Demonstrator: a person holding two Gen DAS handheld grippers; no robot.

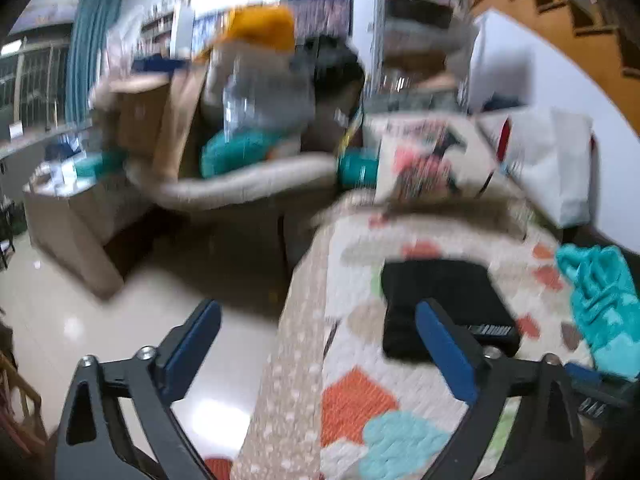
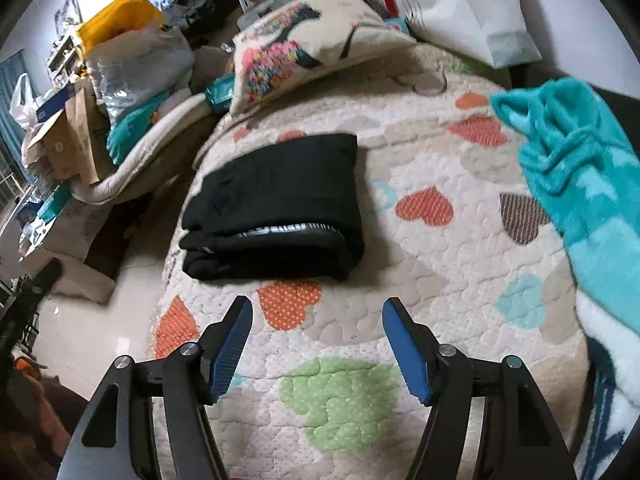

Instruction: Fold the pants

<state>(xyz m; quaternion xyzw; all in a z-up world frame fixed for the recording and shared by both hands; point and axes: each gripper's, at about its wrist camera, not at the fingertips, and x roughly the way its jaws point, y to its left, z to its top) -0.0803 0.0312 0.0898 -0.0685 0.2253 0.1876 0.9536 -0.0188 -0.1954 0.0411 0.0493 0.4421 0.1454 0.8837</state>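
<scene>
Pants (image 2: 272, 208) lay folded into a compact black block on the heart-print quilt (image 2: 420, 264) of a bed, near its left edge, with the waistband showing along the near side. Both tools hung clear of the cloth. The right gripper (image 2: 318, 344) hovered above the quilt just short of the pants, its jaws spread wide and holding nothing. The left gripper (image 1: 318, 344) sat out over the bed's left edge, jaws likewise wide apart and empty; its view was blurred, so fine detail there could not be read. A teal blanket (image 2: 580, 184) lay bunched to the right, well apart from the pants, and a printed pillow (image 2: 304, 36) rested beyond them at the head of the bed.

The folding looked essentially complete, with the layers stacked fairly squarely. If any step remained, it was probably a tidy-up or a clean retreat. Doing that well would have meant keeping the jaws open and high, avoiding any drag across the top layer, and pressing only lightly on the near fold so the stack did not slide toward the bed's edge.
</scene>
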